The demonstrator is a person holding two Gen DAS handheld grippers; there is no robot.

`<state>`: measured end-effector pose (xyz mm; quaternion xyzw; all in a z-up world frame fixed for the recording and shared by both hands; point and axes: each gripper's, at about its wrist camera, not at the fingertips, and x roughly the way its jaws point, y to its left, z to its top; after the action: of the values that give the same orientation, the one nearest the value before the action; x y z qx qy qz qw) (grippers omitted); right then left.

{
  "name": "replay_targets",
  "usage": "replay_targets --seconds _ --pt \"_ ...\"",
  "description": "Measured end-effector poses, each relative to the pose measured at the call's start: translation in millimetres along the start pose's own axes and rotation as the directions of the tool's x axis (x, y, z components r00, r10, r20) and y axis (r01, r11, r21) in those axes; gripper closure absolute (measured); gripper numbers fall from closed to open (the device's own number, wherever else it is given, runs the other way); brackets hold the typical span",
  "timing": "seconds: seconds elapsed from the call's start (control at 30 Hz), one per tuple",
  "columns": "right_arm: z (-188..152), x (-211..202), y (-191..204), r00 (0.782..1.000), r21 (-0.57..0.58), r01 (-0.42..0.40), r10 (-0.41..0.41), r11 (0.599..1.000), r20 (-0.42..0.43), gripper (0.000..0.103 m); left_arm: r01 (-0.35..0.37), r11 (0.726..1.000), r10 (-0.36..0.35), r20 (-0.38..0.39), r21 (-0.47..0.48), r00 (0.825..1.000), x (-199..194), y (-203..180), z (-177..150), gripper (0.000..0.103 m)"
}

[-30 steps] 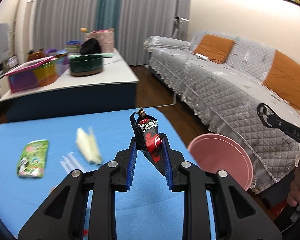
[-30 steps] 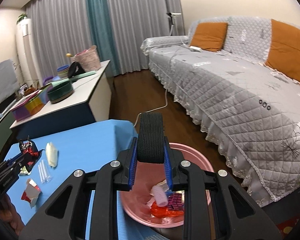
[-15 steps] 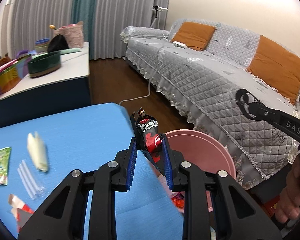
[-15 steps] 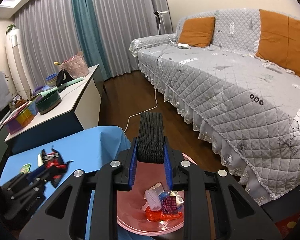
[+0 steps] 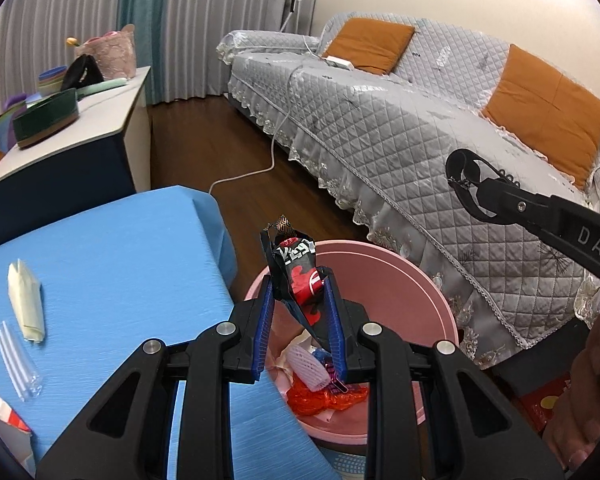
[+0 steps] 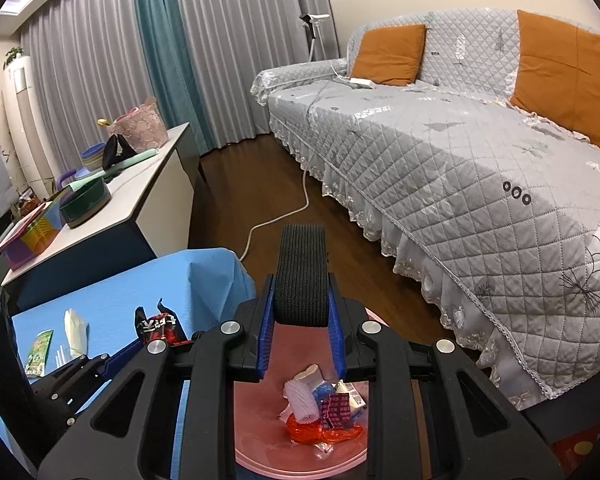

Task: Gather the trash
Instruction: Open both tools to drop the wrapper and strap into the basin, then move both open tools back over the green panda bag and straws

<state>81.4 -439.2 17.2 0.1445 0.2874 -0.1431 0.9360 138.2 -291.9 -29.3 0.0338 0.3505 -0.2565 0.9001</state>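
The left claw [image 5: 299, 316] with the snack wrapper [image 5: 296, 276] has moved from above the blue tabletop [image 5: 112, 264] to above the pink bin [image 5: 412, 300].

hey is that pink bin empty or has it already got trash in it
Not empty. The pink bin already holds crumpled wrappers on its bottom, red, white and blue pieces, well below the rim.

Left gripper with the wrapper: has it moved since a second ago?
Yes. The left gripper, its jaws shut on the red-black wrapper, has swung off the blue table and now sits over the pink bin.
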Motion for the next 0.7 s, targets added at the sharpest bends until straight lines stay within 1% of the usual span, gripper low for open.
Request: replay_targets --seconds 0.17,0.27,0.33,0.37,0.4,0.47,0.7 --pt "0 2 -6 1.0 0.017 0.012 -0.012 1.0 -0.007 0.079 0.004 1.0 -0.004 -0.012 0.011 1.0 4 -4 3 0.078" --pt "-1 3 -8 1.0 0.02 0.019 -0.019 1.0 -0.012 0.079 0.018 1.0 -0.018 -0.021 0.023 1.0 6 -8 4 0.077" --pt "-1 4 -9 0.999 0.022 0.036 -0.036 0.999 -0.017 0.076 0.015 0.999 -0.015 -0.02 0.034 1.0 5 -9 3 0.066" --pt "-2 5 -9 0.999 0.025 0.042 -0.041 0.999 -0.02 0.065 0.013 0.999 -0.013 -0.015 0.034 1.0 4 -9 2 0.061" --pt "-2 4 -10 0.999 0.03 0.042 -0.042 0.999 -0.02 0.054 0.009 0.999 -0.009 -0.014 0.033 1.0 3 -8 1 0.061" --pt "-1 4 -12 0.999 0.041 0.045 -0.044 0.998 -0.018 0.052 0.004 1.0 -0.004 -0.018 0.024 1.0 2 -4 -1 0.061" --pt "-1 3 -10 0.999 0.038 0.045 -0.045 0.998 -0.015 0.051 -0.022 1.0 0.022 -0.014 -0.02 1.0 -12 19 -6 0.061"
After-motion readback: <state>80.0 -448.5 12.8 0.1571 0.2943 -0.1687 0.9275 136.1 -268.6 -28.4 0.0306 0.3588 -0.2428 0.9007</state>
